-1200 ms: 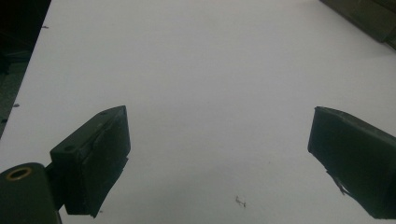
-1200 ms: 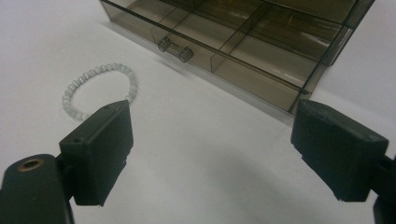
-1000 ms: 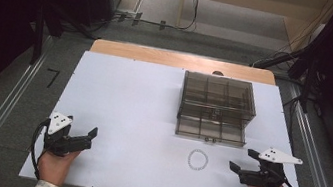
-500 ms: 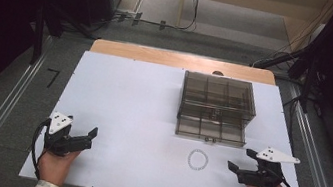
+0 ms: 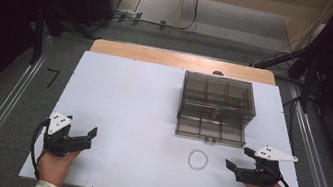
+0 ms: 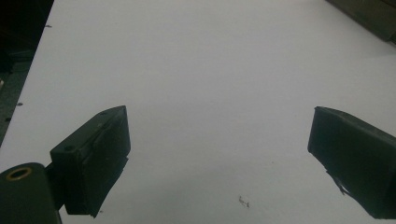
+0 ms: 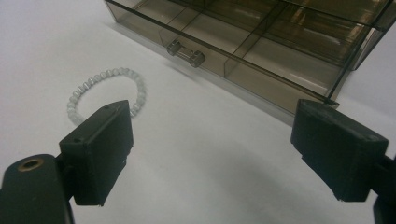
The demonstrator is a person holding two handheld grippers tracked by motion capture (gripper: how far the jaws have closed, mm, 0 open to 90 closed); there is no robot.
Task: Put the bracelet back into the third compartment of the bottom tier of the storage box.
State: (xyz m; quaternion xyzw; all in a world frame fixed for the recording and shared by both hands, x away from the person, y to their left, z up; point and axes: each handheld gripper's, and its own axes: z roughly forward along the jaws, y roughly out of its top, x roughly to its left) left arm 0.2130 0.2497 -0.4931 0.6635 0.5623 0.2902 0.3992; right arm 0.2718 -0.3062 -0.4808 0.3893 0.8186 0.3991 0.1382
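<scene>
At the near table edge we are holding both grippers, left gripper (image 5: 89, 137) and right gripper (image 5: 232, 166), jaws apart and empty; the bead bracelet (image 5: 197, 159) probably needs grasping next.

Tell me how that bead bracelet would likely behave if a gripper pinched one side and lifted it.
The bead bracelet is a loop of small round beads lying flat on the white table, so it would probably sag and lose its ring shape. Its glossy-looking beads might slip between flat pads. It looks light, so a push would likely slide it.
</scene>
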